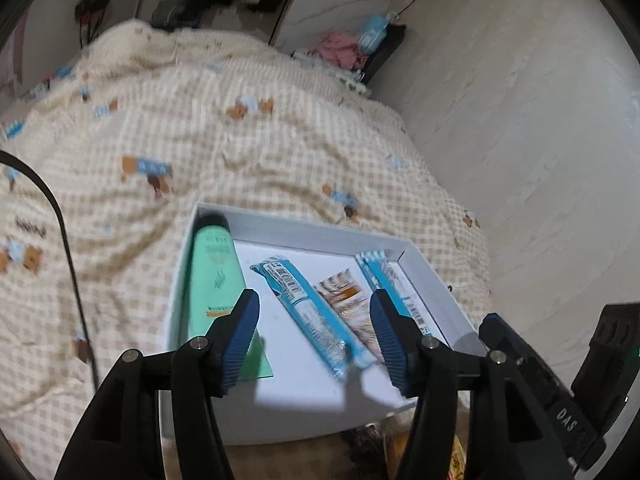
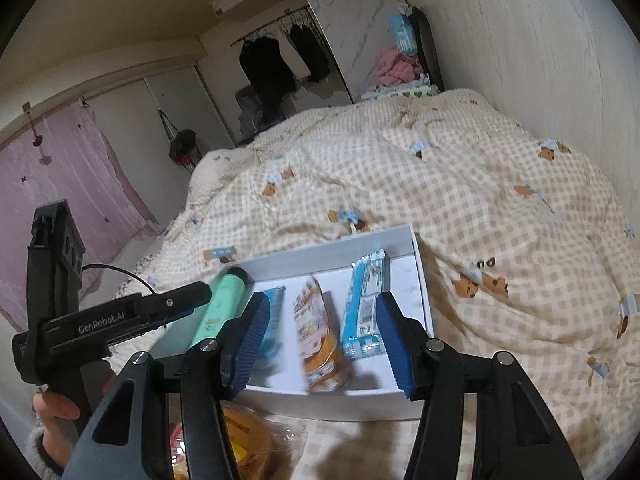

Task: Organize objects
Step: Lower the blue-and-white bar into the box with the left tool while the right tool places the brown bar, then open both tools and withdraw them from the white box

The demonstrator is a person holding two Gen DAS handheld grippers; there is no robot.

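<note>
Dim indoor light, soft and blurred

Both fisheye views bend strongly at dark rounded edges; the left view smears with motion blur, and faint shadows fall inside the white box point(image 1: 304, 236).

Both wrist cams close, sharing box point(image 1: 320, 236)

Bedroom. Bed point(image 2: 400, 168) takes most of both views, covered by a rumpled cream-and-tan checked quilt point(image 1: 224, 152) printed with small bears. Pale wood-grain wall point(image 2: 540, 48) runs along one side of the bed. Dark headboard point(image 2: 426, 44) at the far end, pink clothes point(image 2: 394, 66) and a blue packet point(image 2: 402, 32) piled by it. Open closet point(image 2: 276, 52) with dark garments on a rail. Pink curtain point(image 2: 60, 184) in the right wrist view. Marbled white panel point(image 2: 352, 20) beside the closet. Dim indoor light.
</note>
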